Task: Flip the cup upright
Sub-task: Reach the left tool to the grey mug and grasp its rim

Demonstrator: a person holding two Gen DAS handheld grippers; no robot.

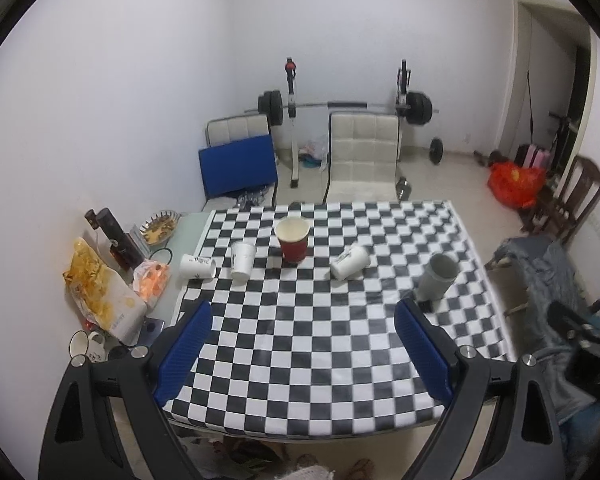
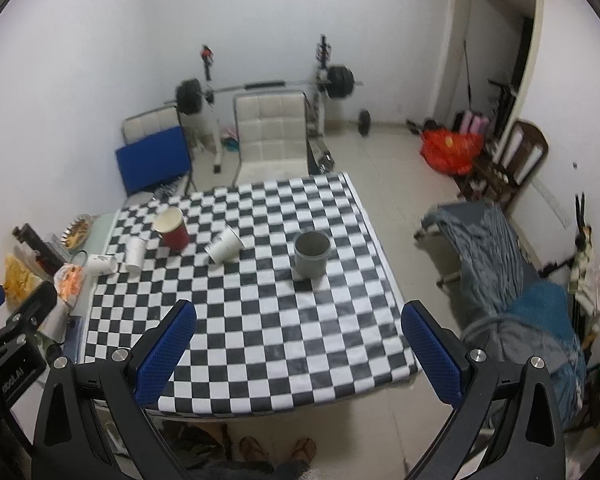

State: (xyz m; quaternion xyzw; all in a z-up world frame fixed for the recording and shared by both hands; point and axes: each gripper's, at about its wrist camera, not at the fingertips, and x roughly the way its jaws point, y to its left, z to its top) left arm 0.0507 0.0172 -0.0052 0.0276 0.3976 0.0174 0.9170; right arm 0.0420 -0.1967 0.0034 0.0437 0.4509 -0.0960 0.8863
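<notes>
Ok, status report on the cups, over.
Both hand-held grippers open, empty, above near table edge. Two white paper cups on their sides: one centre, one at left cloth edge. Red paper cup and grey cylindrical cup upright. Approach unobstructed.

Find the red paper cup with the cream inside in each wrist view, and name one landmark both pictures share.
Left wrist view: the red paper cup stands upright near the checkered tablecloth's far edge, just left of centre.
Right wrist view: the same cup sits at the cloth's far-left corner area.
Shared landmark: the grey cylindrical cup, upright, to the red cup's right in both.
</notes>
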